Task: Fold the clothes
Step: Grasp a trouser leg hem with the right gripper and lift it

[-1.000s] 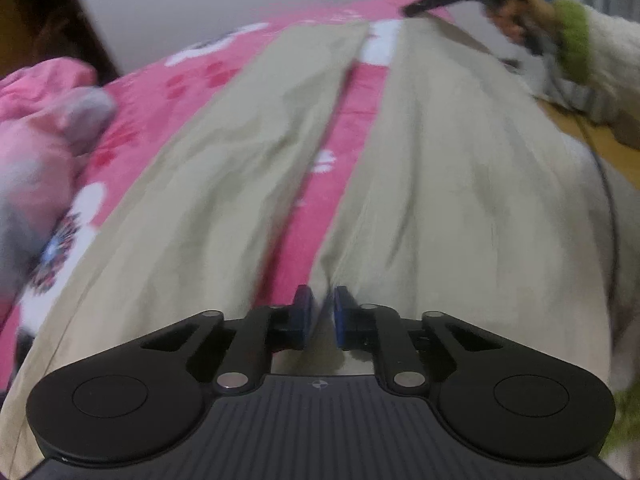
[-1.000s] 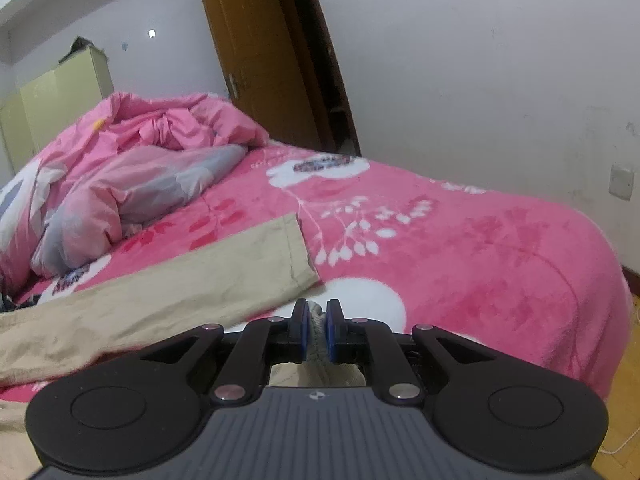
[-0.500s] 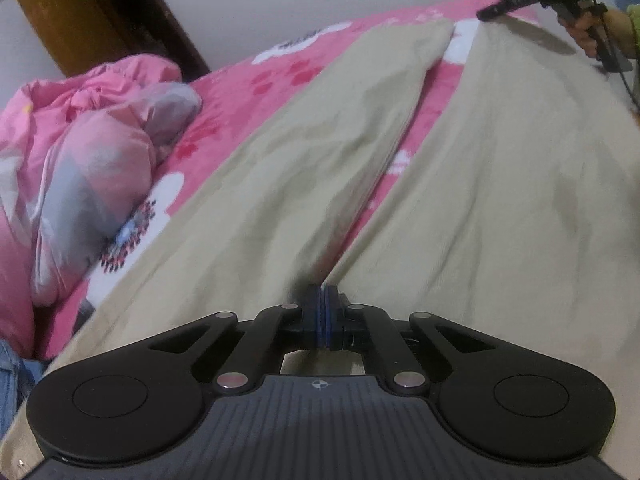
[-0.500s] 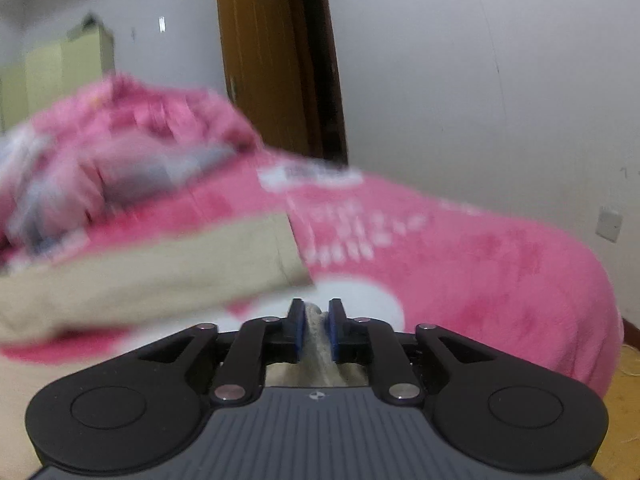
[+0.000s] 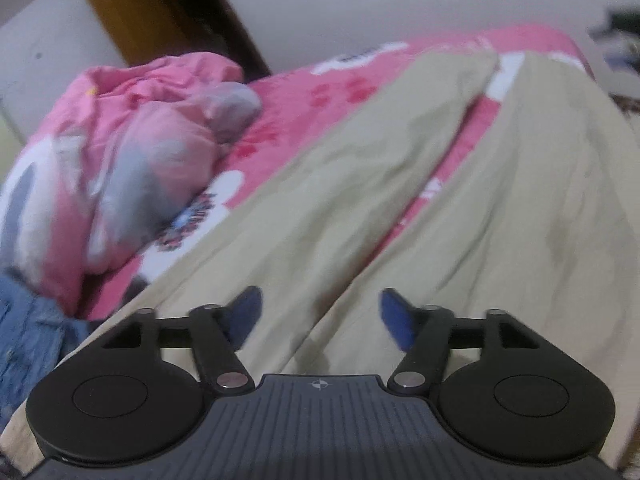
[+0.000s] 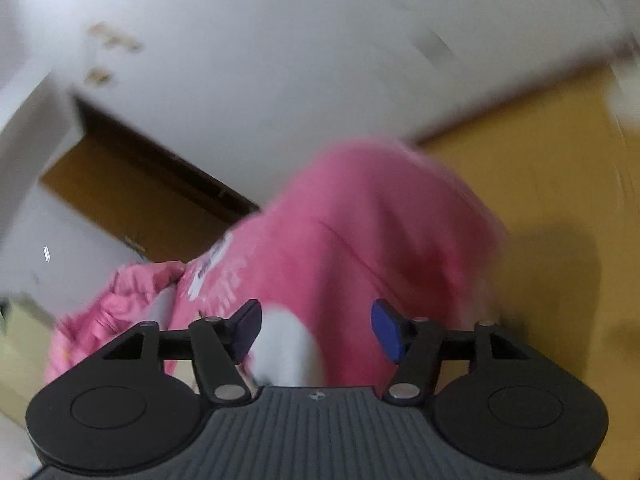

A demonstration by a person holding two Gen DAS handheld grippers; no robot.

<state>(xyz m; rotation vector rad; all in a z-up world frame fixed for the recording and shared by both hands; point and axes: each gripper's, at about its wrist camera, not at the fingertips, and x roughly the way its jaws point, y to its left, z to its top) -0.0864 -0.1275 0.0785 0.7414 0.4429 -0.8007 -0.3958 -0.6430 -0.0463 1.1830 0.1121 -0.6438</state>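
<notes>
Beige trousers [image 5: 320, 208] lie flat on a pink flowered bed cover [image 5: 332, 92], their two legs running away from me with a strip of pink between them. My left gripper [image 5: 320, 320] hovers over the crotch end with its jaws opening; the cloth lies below the blue pads [image 5: 394, 320] and is not pinched. In the tilted, blurred right wrist view, my right gripper [image 6: 316, 330] has its jaws opening over the corner of the pink cover [image 6: 368, 240], with no cloth between its pads. The trousers do not show in that view.
A crumpled pink and grey quilt [image 5: 132, 168] is heaped at the left of the bed, with a blue denim garment [image 5: 28, 332] below it. A wooden door [image 5: 132, 20] stands behind. Yellow wooden floor [image 6: 560, 208] lies past the bed's corner.
Both grippers were shut on the trousers and have let go, with their jaws now wide apart. The right gripper has rolled and swung off the trouser leg towards the bed's corner. The left rose a little.
</notes>
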